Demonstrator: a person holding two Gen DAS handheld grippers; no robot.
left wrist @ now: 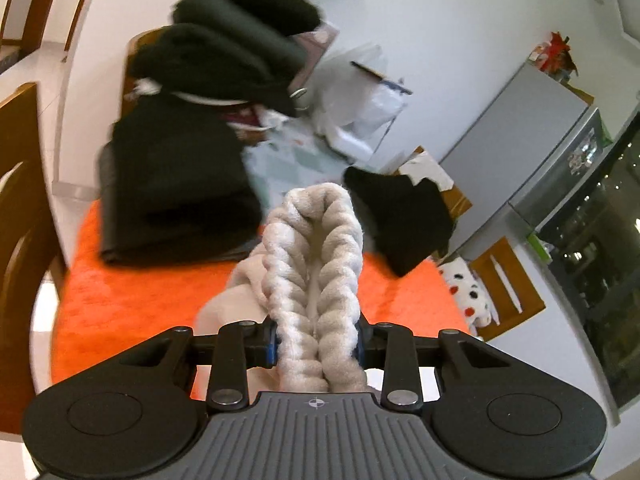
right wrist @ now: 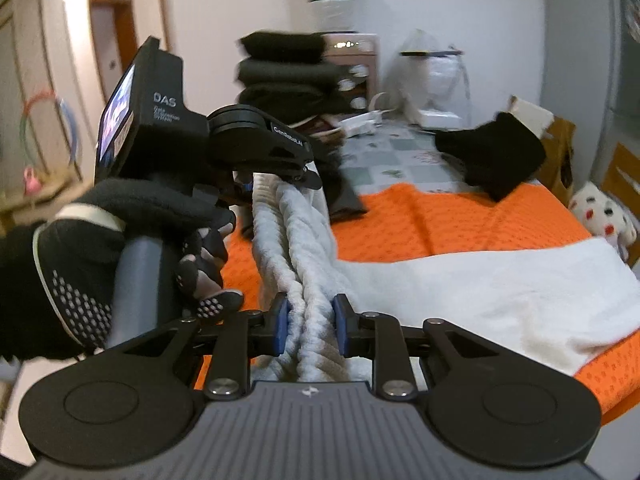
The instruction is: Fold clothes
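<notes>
the left gripper (left wrist: 316, 346) is clamped on a bunched edge of the white towel (left wrist: 316, 264); the right gripper (right wrist: 308, 330) pinches the same edge a little way along, and the rest lies spread on the orange cloth (right wrist: 440, 220); folded dark clothes (left wrist: 176, 184) sit stacked behind, a gloved hand (right wrist: 100, 240) holding the left tool.

Home, looks like a dining/living area: wooden dining chairs (left wrist: 24, 208) around a table (right wrist: 384, 148) with a checked cloth, a grey fridge (left wrist: 532, 128) against the white wall, a wooden door (right wrist: 110, 50) down the hallway. Household clutter confirms it: spotted plush toy (right wrist: 604, 208) off the table's right edge, hula hoop (right wrist: 44, 128), stacked dark clothes (right wrist: 288, 76).
</notes>
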